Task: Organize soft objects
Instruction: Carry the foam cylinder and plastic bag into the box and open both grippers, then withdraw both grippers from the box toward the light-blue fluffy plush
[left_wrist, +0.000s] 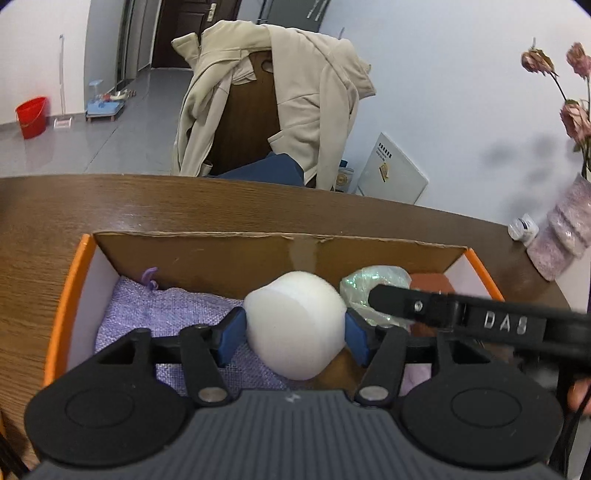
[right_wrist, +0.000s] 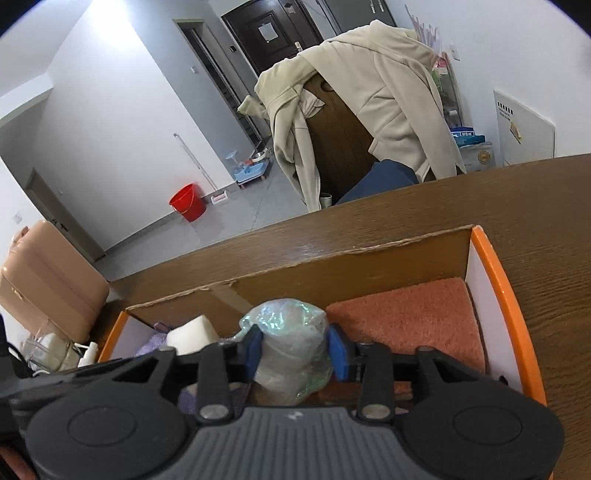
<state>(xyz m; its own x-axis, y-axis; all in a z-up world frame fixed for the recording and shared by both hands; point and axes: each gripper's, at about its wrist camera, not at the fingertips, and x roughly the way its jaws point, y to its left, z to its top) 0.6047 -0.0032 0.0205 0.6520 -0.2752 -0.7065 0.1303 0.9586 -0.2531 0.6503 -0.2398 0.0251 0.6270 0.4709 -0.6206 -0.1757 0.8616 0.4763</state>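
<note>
The left tool (left_wrist: 295, 332) sits over an orange-rimmed cardboard box (left_wrist: 70, 295) on the wooden bench (left_wrist: 44, 229). A white foam ball (left_wrist: 295, 325) fills the gap between its blue pads (left_wrist: 231, 334), touching both, so the tool is closed on the ball at a wide spread. The ball hangs above a lilac woven pouch (left_wrist: 166, 314) lying in the left part of the box.

The right tool (right_wrist: 295, 354) is over the same box, to the right of the left one. Its blue pads (right_wrist: 338, 356) flank a crinkly iridescent plastic bundle (right_wrist: 291, 350), pressing its sides at a middling spread. Just right of the bundle, an orange-pink towel (right_wrist: 406, 325) lies against the box's right wall.
</note>
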